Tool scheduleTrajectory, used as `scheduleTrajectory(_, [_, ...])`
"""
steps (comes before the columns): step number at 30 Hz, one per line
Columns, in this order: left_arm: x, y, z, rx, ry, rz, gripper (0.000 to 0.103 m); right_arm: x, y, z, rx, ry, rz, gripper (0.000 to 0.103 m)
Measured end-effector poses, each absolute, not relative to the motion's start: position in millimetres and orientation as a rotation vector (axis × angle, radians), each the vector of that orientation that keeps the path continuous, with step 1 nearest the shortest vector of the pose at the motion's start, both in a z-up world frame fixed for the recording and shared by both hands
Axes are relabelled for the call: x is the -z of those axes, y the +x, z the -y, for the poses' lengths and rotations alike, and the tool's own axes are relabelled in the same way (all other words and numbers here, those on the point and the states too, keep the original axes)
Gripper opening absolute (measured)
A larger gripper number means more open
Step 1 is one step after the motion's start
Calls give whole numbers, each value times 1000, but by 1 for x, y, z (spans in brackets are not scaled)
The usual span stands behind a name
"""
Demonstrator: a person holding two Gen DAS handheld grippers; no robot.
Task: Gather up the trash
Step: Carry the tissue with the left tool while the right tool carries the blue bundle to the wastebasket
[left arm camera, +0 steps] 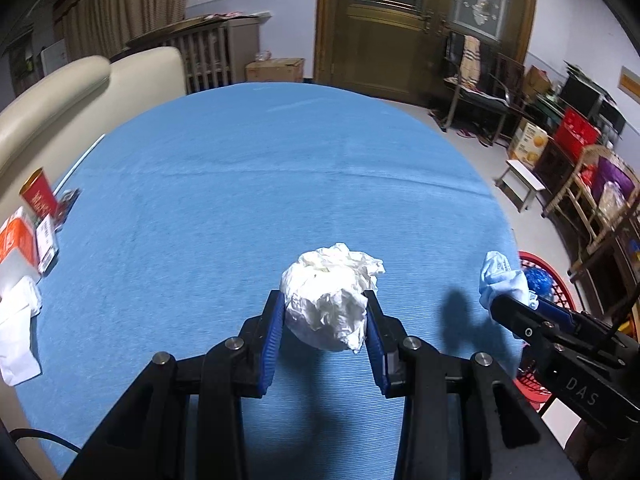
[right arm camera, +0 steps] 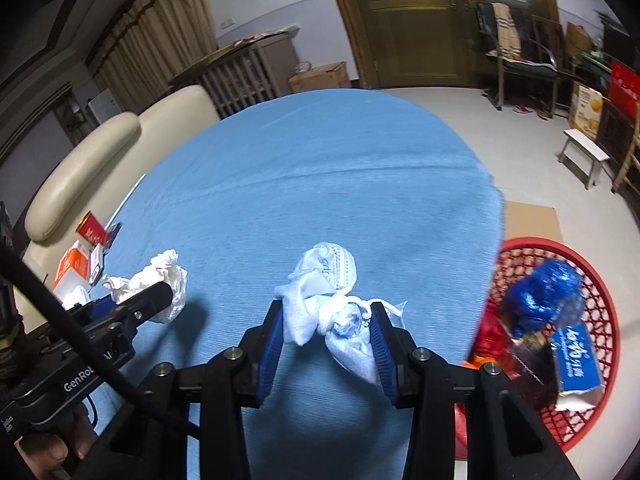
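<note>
Two fisheye views look down over a round counter (left arm camera: 240,184) covered in blue cloth.

The task looks partly done. A red basket (right arm camera: 592,276) sits on the floor beyond the counter's edge at about 3 o'clock and already holds a blue crinkled wrapper (right arm camera: 540,292), a blue-and-white packet (right arm camera: 576,356) and other scraps. Both pieces now in hand are not yet in it. At about 9 o'clock on the counter, loose white paper (left arm camera: 16,320) and a few small boxes (left arm camera: 24,236) lie near a red cup (left arm camera: 38,194); whether those count as trash cannot be told.

The left hand-held gripper (left arm camera: 325,320) is closed on a crumpled white paper ball (left arm camera: 332,300), which fills the space between its blue pads and bulges out past the tips toward 12 o'clock.

The right hand-held gripper (right arm camera: 326,326) pinches a wad of pale blue face masks (right arm camera: 332,300), with a white ear loop trailing toward 3 o'clock. It is the nearer of the two to the basket.
</note>
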State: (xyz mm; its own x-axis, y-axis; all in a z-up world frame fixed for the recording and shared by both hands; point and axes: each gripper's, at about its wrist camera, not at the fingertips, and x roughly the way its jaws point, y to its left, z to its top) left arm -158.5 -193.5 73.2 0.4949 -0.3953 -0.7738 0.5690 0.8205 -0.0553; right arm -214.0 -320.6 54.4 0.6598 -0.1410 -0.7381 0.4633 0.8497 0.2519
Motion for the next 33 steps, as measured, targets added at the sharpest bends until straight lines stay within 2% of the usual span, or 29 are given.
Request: scheduleTrajectory(33, [-84,-219,288,814,356,-842,40,-65,-345,433,674,578,-696,45])
